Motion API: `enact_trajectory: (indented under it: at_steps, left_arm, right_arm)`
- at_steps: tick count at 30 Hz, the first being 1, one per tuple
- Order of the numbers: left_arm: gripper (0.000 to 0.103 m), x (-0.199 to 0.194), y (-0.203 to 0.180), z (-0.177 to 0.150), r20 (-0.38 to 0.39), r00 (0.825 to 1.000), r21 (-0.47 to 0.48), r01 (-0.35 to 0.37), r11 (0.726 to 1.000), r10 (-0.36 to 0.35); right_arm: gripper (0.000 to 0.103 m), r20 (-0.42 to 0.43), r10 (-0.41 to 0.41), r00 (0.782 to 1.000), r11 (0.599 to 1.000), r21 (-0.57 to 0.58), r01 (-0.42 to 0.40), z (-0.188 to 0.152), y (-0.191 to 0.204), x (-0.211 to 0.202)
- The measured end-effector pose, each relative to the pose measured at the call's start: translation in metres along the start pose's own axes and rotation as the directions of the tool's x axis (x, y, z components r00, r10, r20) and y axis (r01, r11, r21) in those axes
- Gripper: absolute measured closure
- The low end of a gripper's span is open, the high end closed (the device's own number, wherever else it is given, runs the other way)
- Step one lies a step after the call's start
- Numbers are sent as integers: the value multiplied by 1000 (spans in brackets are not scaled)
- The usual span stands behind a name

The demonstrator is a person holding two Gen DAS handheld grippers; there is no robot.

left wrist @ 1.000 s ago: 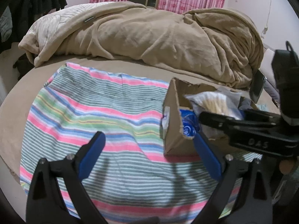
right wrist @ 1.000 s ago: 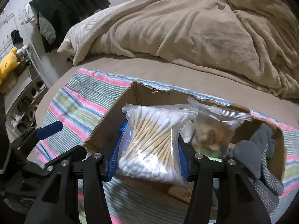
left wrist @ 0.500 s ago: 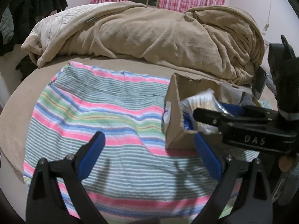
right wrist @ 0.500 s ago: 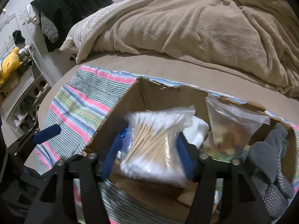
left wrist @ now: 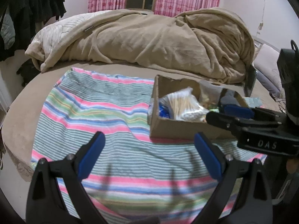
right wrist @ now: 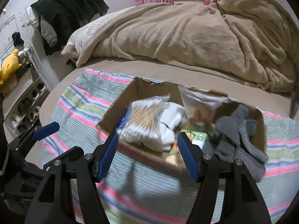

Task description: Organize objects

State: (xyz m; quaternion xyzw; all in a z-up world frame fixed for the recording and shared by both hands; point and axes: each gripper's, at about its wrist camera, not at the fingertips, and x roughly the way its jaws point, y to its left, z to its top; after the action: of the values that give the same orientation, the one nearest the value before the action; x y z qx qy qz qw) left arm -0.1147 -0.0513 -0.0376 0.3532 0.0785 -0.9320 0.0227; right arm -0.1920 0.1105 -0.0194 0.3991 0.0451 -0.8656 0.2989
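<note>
On the bed, a striped towel (left wrist: 97,115) carries the cardboard box (right wrist: 119,112) where the bag of cotton swabs (right wrist: 143,119) lies dropped, both the right gripper (right wrist: 147,155) and left gripper (left wrist: 149,155) released and empty, likely needing another item.

cotton swab bag (right wrist: 143,119): blurred | green packet (right wrist: 196,137): mostly hidden, unidentifiable

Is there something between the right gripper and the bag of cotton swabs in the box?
Nothing visible. The right gripper, jaws open, faces the bag of cotton swabs, which lies in the cardboard box.
</note>
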Motion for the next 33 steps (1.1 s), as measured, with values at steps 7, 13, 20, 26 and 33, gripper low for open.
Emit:
enact_trajectory:
  at_steps: [7,13,20,26,33]
  left_arm:
    - [6,-21,-12,-7,11,1000,14,4,1000,-4]
    - [6,-35,-20,-16,9,1000,23,15,1000,-15]
    - [6,-50,-38,-33,-1,1000,48,28,998,-28]
    - [6,-64,-52,-45,-3,999,67,35,997,-35]
    - [6,-87,-69,-58,1,999,79,38,996,-38]
  right_arm:
    - [34,3,-5,1000,1000,10,5,-20,1,-23]
    - [34,18,-7,1000,1000,24,6,-35,2,-44]
    - [34,30,-12,999,999,41,10,-53,1,-66]
    - [34,42,-33,999,998,49,31,-70,1,-86]
    - [34,65,-66,996,996,57,62,-89,3,-113]
